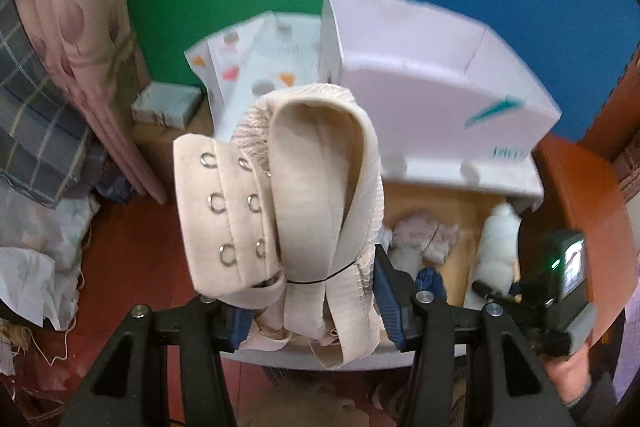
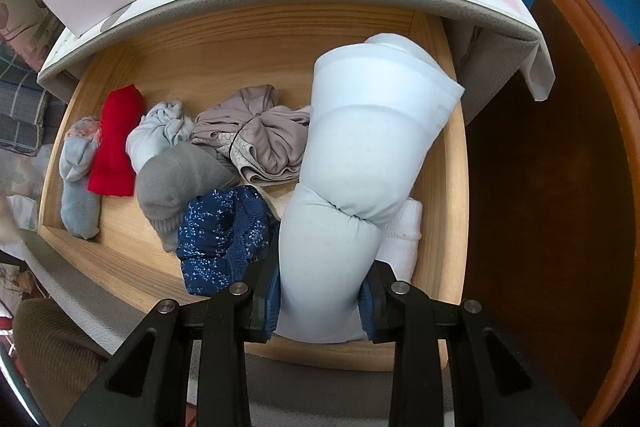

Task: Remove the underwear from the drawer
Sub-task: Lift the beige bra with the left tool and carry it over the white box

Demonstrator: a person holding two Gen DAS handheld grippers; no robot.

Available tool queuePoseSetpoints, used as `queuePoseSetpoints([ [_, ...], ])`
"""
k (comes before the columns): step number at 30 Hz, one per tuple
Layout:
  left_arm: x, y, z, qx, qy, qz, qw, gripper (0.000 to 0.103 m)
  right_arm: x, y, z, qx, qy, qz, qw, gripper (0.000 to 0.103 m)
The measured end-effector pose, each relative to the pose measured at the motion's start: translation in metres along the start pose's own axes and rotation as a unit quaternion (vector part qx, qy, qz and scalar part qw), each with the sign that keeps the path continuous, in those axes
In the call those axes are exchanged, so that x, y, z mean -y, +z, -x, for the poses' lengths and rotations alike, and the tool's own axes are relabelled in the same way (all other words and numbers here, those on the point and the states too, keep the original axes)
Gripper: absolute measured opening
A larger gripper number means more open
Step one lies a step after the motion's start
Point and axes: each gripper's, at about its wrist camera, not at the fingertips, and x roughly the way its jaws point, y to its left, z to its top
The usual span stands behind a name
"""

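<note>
My left gripper (image 1: pixel 316 311) is shut on a beige bra (image 1: pixel 312 195), bundled with its hook-and-eye band showing, and holds it raised above the open wooden drawer (image 1: pixel 460 203). My right gripper (image 2: pixel 320 303) is shut on a pale blue rolled undergarment (image 2: pixel 360 155) over the drawer's (image 2: pixel 248 39) right side. In the left wrist view the right gripper (image 1: pixel 496 291) and its roll (image 1: pixel 498 247) show at the lower right. In the drawer lie a navy floral piece (image 2: pixel 224 239), a taupe bundle (image 2: pixel 264 139), a grey sock (image 2: pixel 176 183), a red sock (image 2: pixel 116 143) and other rolled items.
A white shoe box (image 1: pixel 432 79) stands on the dresser top behind the drawer, with a patterned bag (image 1: pixel 248 55) beside it. A curved wooden bed frame (image 2: pixel 592 107) rises to the right. Curtain and bedding (image 1: pixel 60 87) hang at the left.
</note>
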Motion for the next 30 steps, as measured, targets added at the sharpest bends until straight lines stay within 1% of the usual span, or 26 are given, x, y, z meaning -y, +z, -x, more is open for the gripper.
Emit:
queuePoseSetpoints([
  [5,-0.003,0.037,0.038,0.058,0.009,-0.001,0.9983,0.052,-0.001,0.000,0.000,0.000,-0.002,0.003,1.000,0.028],
  [9,0.002,0.078,0.067,0.112,0.008,0.001,0.9937,0.052,-0.002,0.000,0.000,0.000,-0.001,0.002,1.000,0.028],
  [12,0.012,0.106,0.076,0.138,0.006,-0.005,0.9904,0.053,-0.001,0.000,-0.001,-0.001,0.000,0.002,1.000,0.028],
  [15,0.027,0.134,0.073,0.158,0.012,-0.022,0.9872,0.053,-0.001,0.001,0.000,-0.001,-0.002,0.004,1.000,0.028],
  [18,0.040,0.159,0.057,0.154,0.011,-0.033,0.9875,0.053,-0.001,0.000,0.000,-0.001,-0.002,0.005,1.000,0.028],
  [20,0.051,0.173,0.036,0.141,0.008,-0.036,0.9894,0.053,-0.001,0.000,0.000,-0.001,-0.003,0.006,1.000,0.028],
  [24,0.069,0.192,0.004,0.127,0.011,-0.044,0.9909,0.053,-0.006,-0.001,-0.001,-0.003,-0.009,0.012,1.000,0.028],
  [26,0.078,0.197,-0.013,0.117,0.013,-0.051,0.9917,0.053,-0.006,-0.002,-0.001,-0.002,-0.011,0.013,1.000,0.028],
  [30,0.091,0.198,-0.050,0.082,0.022,-0.076,0.9935,0.053,-0.007,-0.003,-0.002,-0.003,-0.010,0.012,1.000,0.028],
])
